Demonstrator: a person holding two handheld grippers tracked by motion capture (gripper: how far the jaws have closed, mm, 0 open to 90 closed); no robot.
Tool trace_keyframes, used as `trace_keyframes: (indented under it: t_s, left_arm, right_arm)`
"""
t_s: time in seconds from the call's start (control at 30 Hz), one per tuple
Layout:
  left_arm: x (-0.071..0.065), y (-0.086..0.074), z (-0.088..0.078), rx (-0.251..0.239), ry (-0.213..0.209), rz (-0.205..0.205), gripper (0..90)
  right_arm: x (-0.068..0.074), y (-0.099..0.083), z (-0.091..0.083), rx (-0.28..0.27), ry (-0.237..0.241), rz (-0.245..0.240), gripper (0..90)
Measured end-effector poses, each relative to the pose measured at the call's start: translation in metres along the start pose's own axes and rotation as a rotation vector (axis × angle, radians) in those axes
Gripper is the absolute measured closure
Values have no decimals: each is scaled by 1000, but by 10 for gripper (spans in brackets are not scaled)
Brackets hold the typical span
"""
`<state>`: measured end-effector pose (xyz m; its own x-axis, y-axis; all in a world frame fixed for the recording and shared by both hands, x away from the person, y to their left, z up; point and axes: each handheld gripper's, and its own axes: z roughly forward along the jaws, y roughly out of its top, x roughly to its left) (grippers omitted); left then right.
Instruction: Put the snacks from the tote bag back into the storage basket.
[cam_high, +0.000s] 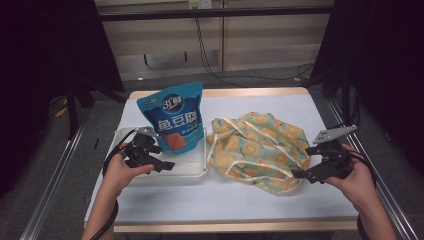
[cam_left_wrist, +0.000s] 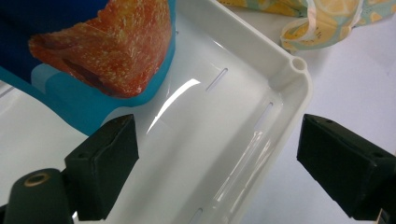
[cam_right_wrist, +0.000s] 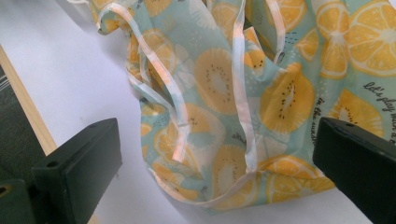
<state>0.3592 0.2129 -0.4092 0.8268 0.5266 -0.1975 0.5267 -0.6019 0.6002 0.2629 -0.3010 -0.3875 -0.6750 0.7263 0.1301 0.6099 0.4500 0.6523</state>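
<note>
— From above first: what sits on the table (cam_high: 165, 210)?
— Toward the left, a white tray (cam_high: 192, 172) carrying a blue snack pouch (cam_high: 172, 117), upright, bottom edge inside the tray. Just right of the tray, a crumpled fabric bag (cam_high: 260, 150) with orange-slice print and pale straps, lying flat on the white tabletop, close to the tray's right wall.
— And the hands?
— Left gripper (cam_high: 165, 165) hovering over the tray's near part, just in front of the pouch. Right gripper (cam_high: 300, 175) low at the bag's near right edge.
— Along the left gripper, then?
— Black jaws spread wide, released, nothing between them but the tray's glossy floor (cam_left_wrist: 210, 140) with its narrow slots. Pouch (cam_left_wrist: 93, 51) at upper left, standing inside the tray, its printed orange food picture facing the camera. Rounded tray corner at upper right, a bit of the fabric bag (cam_left_wrist: 322, 21) beyond it on the table.
— Anything else in the tray?
— Just the pouch, as far as visible.
— Along the right gripper?
— Jaws likewise parted, gripping nothing, flanking the bag's (cam_right_wrist: 243, 93) rumpled edge; straps looping across the cloth. Contents of the bag: cannot tell, folds hiding the inside. Table's wooden edge at far left.
</note>
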Motion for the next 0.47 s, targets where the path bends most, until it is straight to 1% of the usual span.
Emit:
trace_keyframes:
  t_s: [0.03,0.13,0.2,0.33,0.47]
  left_arm:
    - [0,-1,0,-5,-3,-7,124]
    - [0,-2,-1,-9,-5,-7,124]
    - [0,-3,-1,-13,-7,-14,123]
    - [1,-4,0,-5,-7,-13,122]
    - [1,-4,1,-12,-16,-10,120]
  right_arm:
    - [0,0,0,-4,2,0,9]
    - [0,-1,0,-4,-2,2,10]
    - [0,-1,-2,-5,0,5,9]
    - [0,-3,-3,-4,-4,4,9]
    - [1,-4,-4,6,-15,6,9]
